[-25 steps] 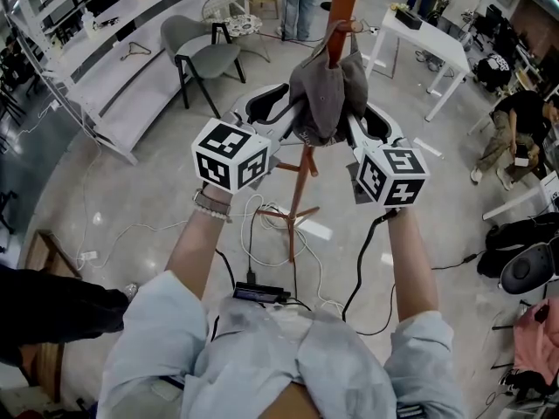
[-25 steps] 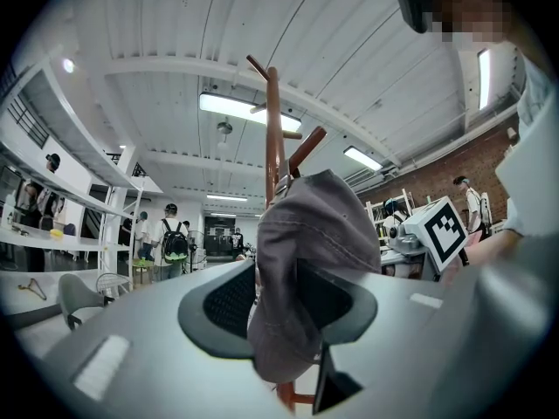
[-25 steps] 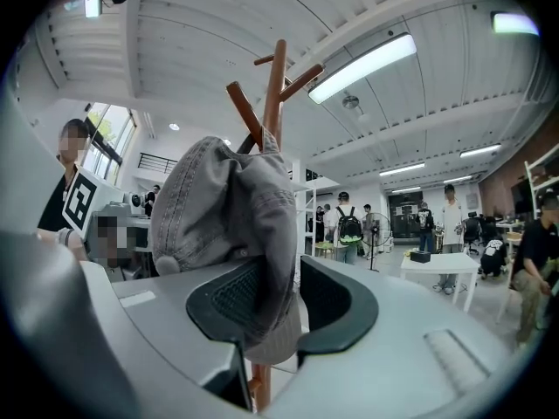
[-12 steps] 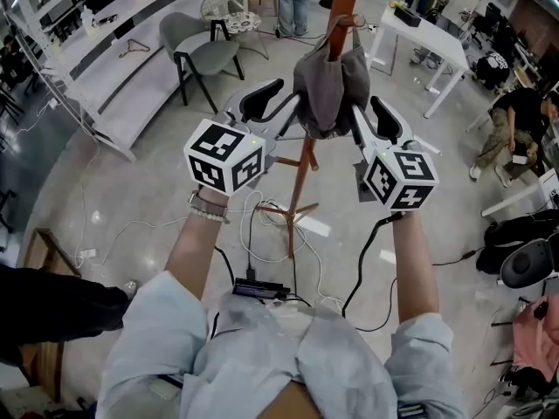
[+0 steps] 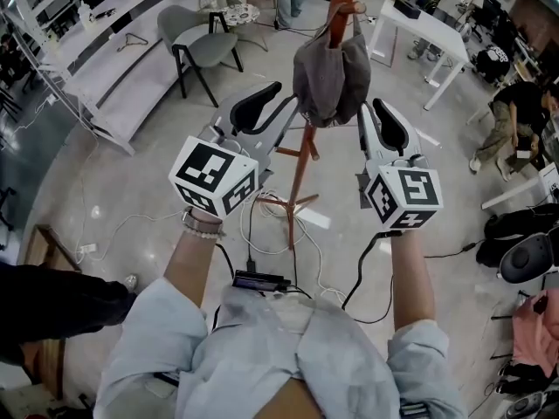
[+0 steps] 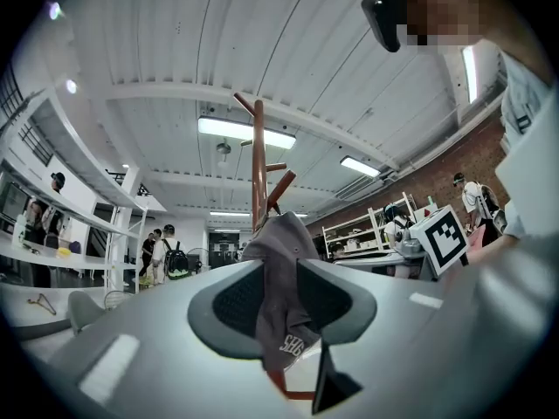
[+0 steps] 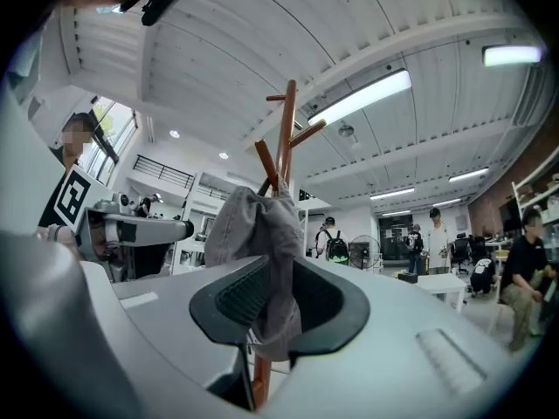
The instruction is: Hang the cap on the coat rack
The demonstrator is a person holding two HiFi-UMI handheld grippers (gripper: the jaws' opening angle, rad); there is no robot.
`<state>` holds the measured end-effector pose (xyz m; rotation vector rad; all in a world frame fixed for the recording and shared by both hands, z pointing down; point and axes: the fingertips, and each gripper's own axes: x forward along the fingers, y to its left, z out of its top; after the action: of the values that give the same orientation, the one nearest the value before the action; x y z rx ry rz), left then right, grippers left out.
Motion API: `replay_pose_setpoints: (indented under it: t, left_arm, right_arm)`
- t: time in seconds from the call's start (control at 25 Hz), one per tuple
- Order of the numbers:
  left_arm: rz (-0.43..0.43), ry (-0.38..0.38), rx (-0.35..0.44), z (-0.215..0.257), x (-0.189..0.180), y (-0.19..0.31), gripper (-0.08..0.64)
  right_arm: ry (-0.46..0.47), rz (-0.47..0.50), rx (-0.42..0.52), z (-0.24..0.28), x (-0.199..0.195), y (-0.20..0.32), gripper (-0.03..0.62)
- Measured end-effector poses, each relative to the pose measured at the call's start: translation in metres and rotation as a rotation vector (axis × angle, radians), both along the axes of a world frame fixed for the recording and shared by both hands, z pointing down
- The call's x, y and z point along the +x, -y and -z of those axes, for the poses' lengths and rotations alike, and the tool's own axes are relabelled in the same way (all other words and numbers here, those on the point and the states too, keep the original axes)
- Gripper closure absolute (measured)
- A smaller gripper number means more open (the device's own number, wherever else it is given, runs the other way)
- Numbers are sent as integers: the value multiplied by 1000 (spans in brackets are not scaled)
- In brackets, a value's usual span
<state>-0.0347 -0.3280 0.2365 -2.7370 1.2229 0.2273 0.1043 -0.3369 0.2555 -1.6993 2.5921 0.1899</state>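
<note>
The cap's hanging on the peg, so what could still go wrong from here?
The cap hangs loosely from one peg. The right gripper, its jaws closing on nothing, and the left gripper sit close beside it; a snag could drag it off. Cables by the rack feet are a trip hazard.

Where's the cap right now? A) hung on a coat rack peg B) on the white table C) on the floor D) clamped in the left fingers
A: the cap hangs from a peg of the coat rack, well off the floor.
</note>
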Motion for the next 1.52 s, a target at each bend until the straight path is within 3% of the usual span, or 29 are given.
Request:
replay_pose_setpoints:
  t: [0.24,0.44,0.88,1.52]
  left_arm:
    - [22,11,27,-1,-1,-28,500]
    - [27,17,2,-15,-2,-49,538]
    - [-2,21,-35,-35,8,-83,549]
    - [-21,34,-40,-44,9,-101,549]
  right_arm:
    - [88,-1,-6,-3,4,-26,584]
    - [82,-30,1,-9,8,-48,586]
    - [-6,-52,6,-27,-4,-91,586]
    - [-1,-49,4,-29,-11,-111,586]
